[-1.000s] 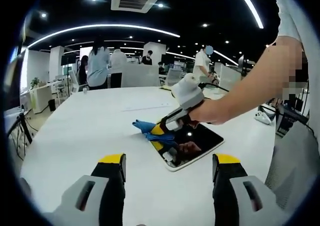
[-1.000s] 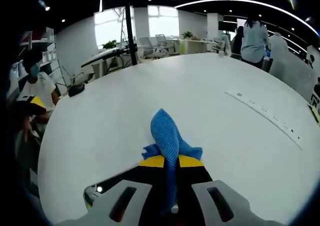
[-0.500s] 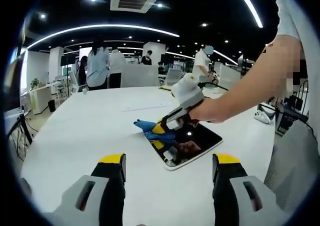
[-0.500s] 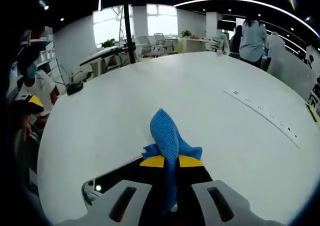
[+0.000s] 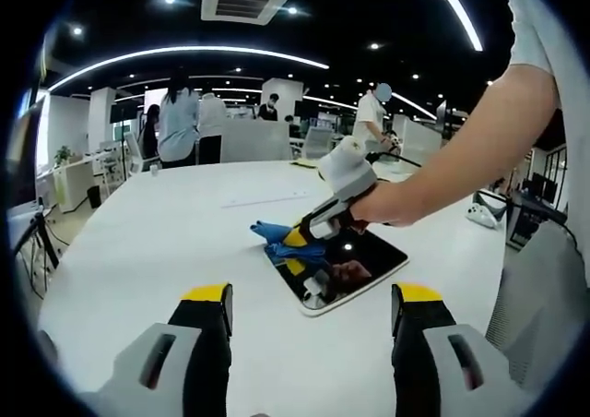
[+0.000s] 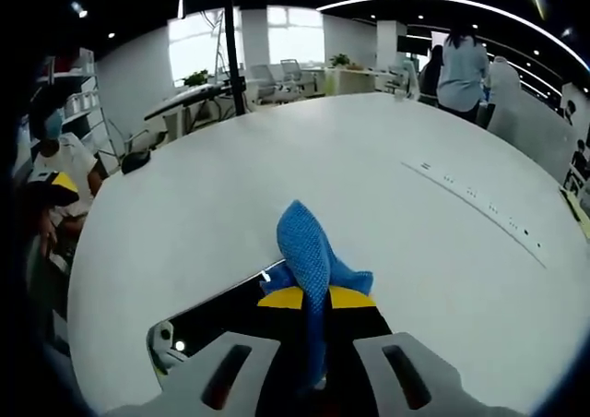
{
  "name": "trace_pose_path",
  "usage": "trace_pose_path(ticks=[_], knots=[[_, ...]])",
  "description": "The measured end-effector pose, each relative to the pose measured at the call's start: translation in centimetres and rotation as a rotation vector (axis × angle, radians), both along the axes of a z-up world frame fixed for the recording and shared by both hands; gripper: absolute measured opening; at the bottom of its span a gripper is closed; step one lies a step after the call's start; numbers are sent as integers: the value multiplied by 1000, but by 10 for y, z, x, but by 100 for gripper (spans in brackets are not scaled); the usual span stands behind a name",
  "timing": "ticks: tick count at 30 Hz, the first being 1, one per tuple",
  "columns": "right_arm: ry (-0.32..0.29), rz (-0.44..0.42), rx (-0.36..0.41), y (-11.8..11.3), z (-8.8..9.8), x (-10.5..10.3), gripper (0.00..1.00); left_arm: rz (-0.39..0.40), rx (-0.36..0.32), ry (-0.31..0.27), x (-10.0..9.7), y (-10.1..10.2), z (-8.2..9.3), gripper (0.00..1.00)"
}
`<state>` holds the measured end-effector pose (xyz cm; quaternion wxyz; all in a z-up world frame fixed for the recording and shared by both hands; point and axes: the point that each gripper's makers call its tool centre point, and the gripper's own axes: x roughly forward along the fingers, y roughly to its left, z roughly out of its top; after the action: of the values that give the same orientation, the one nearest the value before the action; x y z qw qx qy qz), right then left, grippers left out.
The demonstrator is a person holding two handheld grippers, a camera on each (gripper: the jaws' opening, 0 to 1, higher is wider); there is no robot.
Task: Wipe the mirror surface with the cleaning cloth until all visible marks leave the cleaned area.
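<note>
Blue cloth (image 6: 312, 256) sticks out past the tips of the right gripper (image 6: 313, 299). Its jaws are pressed tight together on the cleaning cloth, with no gap between the yellow tips.

The mirror (image 5: 343, 268) is a flat dark plate with a pale edge. It lies on the big white table (image 5: 147, 251). In the left gripper view the right gripper (image 5: 302, 238) presses the cloth (image 5: 277, 236) down at the far left corner of the mirror. The mirror's long side runs away from that corner, down and to the right. So most of the glass lies back behind the cloth, toward the person's hand (image 5: 373, 207). I think the next wipe has to pull back along that long side.

The left gripper (image 5: 312, 308) hangs above the table with its jaws wide apart and nothing between them. It is well apart from the mirror. The right gripper is the near one, and it does the work.

Compared with half a second ago, more dark glass shows under the right gripper's jaws, and the cloth sits a bit further over the mirror corner. The left gripper stays where it was.

I cannot tell from here if marks are left on the glass.
</note>
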<state>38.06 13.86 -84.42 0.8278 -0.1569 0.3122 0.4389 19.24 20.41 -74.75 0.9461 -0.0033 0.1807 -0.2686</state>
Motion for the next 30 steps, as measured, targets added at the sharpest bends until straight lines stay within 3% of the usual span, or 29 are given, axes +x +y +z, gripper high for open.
trace_pose_path(ticks=[30], knots=[[-6, -40, -21, -35, 0, 4, 2, -15, -9, -2, 1, -8, -1, 70]])
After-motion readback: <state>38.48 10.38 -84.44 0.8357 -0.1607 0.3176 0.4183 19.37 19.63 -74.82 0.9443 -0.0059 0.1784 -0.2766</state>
